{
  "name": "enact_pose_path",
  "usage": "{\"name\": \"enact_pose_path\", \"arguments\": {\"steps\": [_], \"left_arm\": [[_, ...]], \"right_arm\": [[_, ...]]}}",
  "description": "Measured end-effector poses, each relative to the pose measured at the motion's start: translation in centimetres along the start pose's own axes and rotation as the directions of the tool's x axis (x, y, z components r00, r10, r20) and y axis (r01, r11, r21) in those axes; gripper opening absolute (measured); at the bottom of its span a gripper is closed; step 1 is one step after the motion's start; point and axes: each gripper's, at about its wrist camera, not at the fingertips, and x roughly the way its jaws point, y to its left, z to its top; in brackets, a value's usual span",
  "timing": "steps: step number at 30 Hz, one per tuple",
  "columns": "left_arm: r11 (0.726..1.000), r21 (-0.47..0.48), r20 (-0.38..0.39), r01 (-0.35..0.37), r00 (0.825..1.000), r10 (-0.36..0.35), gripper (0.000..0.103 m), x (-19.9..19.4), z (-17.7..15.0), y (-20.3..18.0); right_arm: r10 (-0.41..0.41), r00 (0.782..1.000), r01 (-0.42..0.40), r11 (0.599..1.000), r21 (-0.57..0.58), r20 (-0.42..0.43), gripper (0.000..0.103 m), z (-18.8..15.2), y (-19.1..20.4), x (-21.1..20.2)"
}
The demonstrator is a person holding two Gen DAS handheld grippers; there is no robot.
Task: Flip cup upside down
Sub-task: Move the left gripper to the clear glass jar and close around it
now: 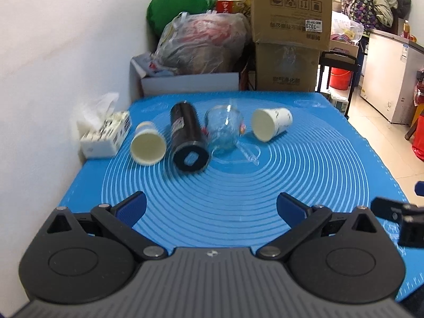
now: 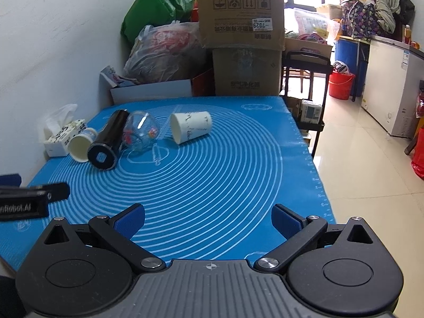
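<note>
Several cups lie on their sides in a row on the blue mat (image 1: 238, 185). From the left: a white paper cup (image 1: 148, 145), a black tumbler (image 1: 186, 139), a clear glass cup (image 1: 225, 129) and a printed paper cup (image 1: 270, 126), mouths facing me. The right wrist view shows the same row: paper cup (image 2: 80, 144), tumbler (image 2: 107, 140), glass cup (image 2: 140, 133), printed cup (image 2: 189, 129). My left gripper (image 1: 212, 206) is open and empty, well short of the cups. My right gripper (image 2: 209, 217) is open and empty near the mat's front.
A tissue box (image 1: 106, 135) sits at the mat's left edge by the white wall. Cardboard boxes (image 1: 290, 31) and plastic bags (image 1: 201, 45) crowd behind the table. The table's right edge drops to a tiled floor (image 2: 371, 172). The left gripper's side (image 2: 29, 201) shows at left.
</note>
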Motion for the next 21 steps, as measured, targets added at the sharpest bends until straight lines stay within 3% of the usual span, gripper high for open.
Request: {"name": "enact_pose_path", "arguments": {"steps": [7,21], "left_arm": [[1.0,-0.023,-0.035,0.017,0.999,-0.018,0.103,6.3,3.6,-0.9],[0.999,0.008,-0.031,-0.05,0.998,0.05,0.103,19.3,8.5,-3.0]], "right_arm": [[-0.039,0.999,0.038,0.998,0.041,0.015,0.103,1.6,-2.1,2.4],[-0.067,0.998,0.068,0.994,0.08,-0.004,0.103,3.6,-5.5,8.4]]}}
